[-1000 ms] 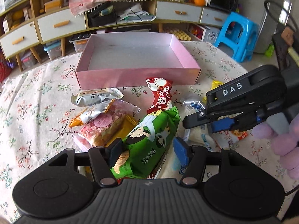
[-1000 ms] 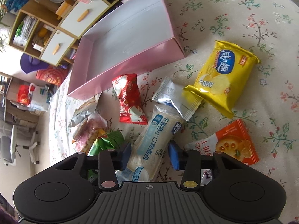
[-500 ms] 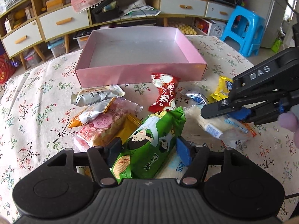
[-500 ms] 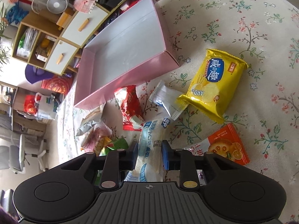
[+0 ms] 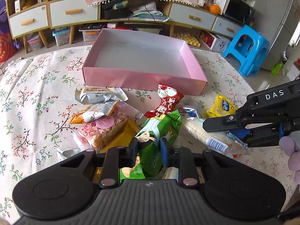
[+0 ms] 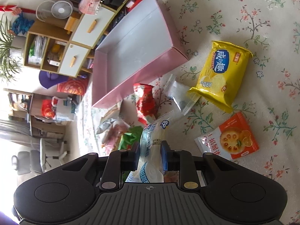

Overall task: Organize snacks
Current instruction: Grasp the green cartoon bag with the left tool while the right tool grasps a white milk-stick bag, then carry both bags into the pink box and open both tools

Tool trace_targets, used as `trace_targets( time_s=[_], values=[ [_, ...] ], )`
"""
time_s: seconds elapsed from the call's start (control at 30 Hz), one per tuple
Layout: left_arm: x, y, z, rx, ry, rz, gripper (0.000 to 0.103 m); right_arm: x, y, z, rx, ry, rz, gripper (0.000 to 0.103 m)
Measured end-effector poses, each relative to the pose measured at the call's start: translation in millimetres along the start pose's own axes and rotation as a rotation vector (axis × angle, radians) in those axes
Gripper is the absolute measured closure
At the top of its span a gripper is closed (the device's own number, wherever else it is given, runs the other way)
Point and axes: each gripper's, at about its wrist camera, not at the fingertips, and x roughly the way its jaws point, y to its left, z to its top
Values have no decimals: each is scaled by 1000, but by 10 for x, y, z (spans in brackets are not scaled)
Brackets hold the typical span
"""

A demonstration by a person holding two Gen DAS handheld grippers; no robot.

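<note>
Left gripper [image 5: 148, 150] is clamping the green snack bag [image 5: 159, 131] – pads pressing both sides of the pack mid-body, foil pinched in between them. The bag is glossy green with a cartoon face and a chip picture at the near end; it's lying at the near centre of the floral tablecloth [image 5: 37, 93], its far end touching the red candy wrapper [image 5: 165, 103].

Right gripper [image 6: 149, 155] is squeezing the white-and-blue bread pack [image 6: 151, 146] – a long translucent bag with blue print and a barcode, pale rolls showing through. In the left wrist view that same pack [image 5: 211, 138] is sitting just right of the green bag, with the right gripper's black fingers coming in over it from the right.

The pink box [image 5: 142, 78] is sitting at the far centre of the table, open, shallow, with a pale inside, and nothing is lying in it.

Loose snacks are sitting near-side of the box:
- silver pack [image 5: 99, 95] and orange-edged silver pack [image 5: 93, 112], left
- clear pink rice-cracker pack [image 5: 105, 129], left of the green bag
- yellow chip bag [image 6: 221, 75], right
- orange biscuit sachet [image 6: 232, 138], near right
- small silver sachet [image 6: 180, 97], touching the yellow bag's left edge
</note>
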Motion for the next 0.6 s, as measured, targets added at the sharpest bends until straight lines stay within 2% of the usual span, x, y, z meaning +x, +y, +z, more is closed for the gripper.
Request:
trace_targets(
  time_s=[0.07,0.2,0.37,0.47,0.53,0.6],
  values=[
    [-17,-14,-5,4,-5,5,87,-32,-2,1,0,-6,8,80],
    [-59,-29,23,-5,-23,-7,102,-87,-19,20,8,-19,17,80],
    [-58,-21,27,8,-26,-24,102,-124,-14,29,9,-29,23,80],
    [-8,-37,22,34,-18,-37,92,-111,-13,14,7,-26,17,80],
    [53,-95,25,61,-9,-19,74,-105,-18,11,11,-25,15,80],
    [142,-183,23,105,2,24,66,-106,-15,23,15,-26,16,80]
  ],
)
